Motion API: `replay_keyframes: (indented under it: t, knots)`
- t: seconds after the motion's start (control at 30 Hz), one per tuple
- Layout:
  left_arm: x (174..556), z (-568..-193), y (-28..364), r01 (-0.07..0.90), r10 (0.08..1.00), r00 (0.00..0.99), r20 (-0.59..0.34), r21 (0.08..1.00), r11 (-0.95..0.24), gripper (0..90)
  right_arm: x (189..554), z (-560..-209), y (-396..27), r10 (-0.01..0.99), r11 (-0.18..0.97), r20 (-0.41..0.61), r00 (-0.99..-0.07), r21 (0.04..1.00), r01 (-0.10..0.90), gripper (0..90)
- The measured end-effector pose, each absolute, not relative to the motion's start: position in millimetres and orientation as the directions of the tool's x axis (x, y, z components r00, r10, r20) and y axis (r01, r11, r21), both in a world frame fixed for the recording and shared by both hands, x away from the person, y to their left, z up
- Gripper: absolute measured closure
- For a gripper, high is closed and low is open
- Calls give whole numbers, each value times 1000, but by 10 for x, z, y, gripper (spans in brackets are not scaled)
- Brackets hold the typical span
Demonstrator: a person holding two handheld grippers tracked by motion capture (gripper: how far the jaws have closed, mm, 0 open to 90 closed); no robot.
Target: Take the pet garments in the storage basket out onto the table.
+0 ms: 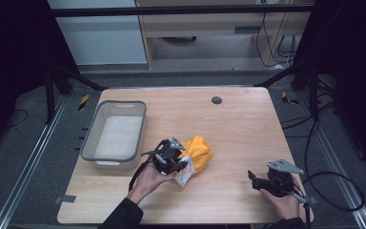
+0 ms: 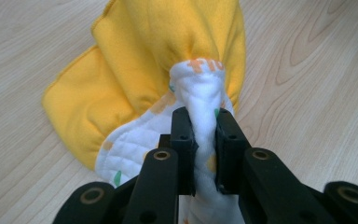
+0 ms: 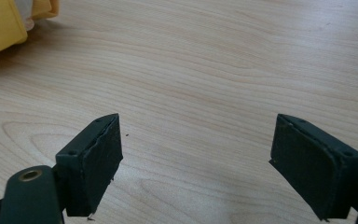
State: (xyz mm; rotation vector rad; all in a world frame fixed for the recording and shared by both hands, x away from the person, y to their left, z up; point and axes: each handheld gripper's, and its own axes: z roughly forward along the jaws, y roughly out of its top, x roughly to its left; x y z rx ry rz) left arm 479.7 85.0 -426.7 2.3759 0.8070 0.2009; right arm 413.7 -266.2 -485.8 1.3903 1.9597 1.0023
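My left gripper [image 2: 200,135] is clenched on the white quilted fold of the yellow fabric cloth [image 1: 198,151], just right of the grey plastic bin [image 1: 88,143]. I'd lift slowly, keeping the pinch deep. Right gripper [image 3: 196,163] idles, jaws spread.

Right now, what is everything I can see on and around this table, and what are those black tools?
Table: one, pale wood, centre of the room.
Bin: one, grey plastic, left part of the table, nothing visible inside.
Cloth: one, yellow with a white printed lining, bunched near the table's middle.
Small round disc: one, dark, far edge of the table.
Cables: several, black, on the floor at right.
Left gripper: one, black, jaws pinched on the cloth's white fold.
Right gripper: one, black, jaws wide apart over bare wood, near right corner.
Hands: two, in dark sleeves, one holding each gripper.
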Motion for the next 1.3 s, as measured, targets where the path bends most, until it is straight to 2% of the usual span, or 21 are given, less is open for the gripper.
replay_keyframes:
  t: [0.43, 0.67, 0.9, 1.13, 1.3]
  knots:
    - [4784, -4365, 784, 493, 583, 811, -47, 590, -639, 693, 4138, -4861, -2664, 944, 198, -7, -330, 811, 550, 160]
    - [4765, -4365, 773, 476, 571, 820, -38, 598, -645, 573, 4136, -4864, -2667, 944, 199, -7, -330, 810, 551, 157]
    - [4746, -4303, 823, 454, 568, 823, -30, 635, -624, 408, 4137, -4868, -2675, 944, 199, -7, -329, 809, 553, 153]
    - [4689, -4265, 903, 440, 568, 823, -22, 657, -612, 319, 4141, -4878, -2680, 945, 194, -3, -327, 809, 554, 134]
    - [4643, -4267, 1012, 438, 574, 818, -28, 677, -591, 293, 4141, -4881, -2689, 946, 187, 3, -324, 811, 555, 127]
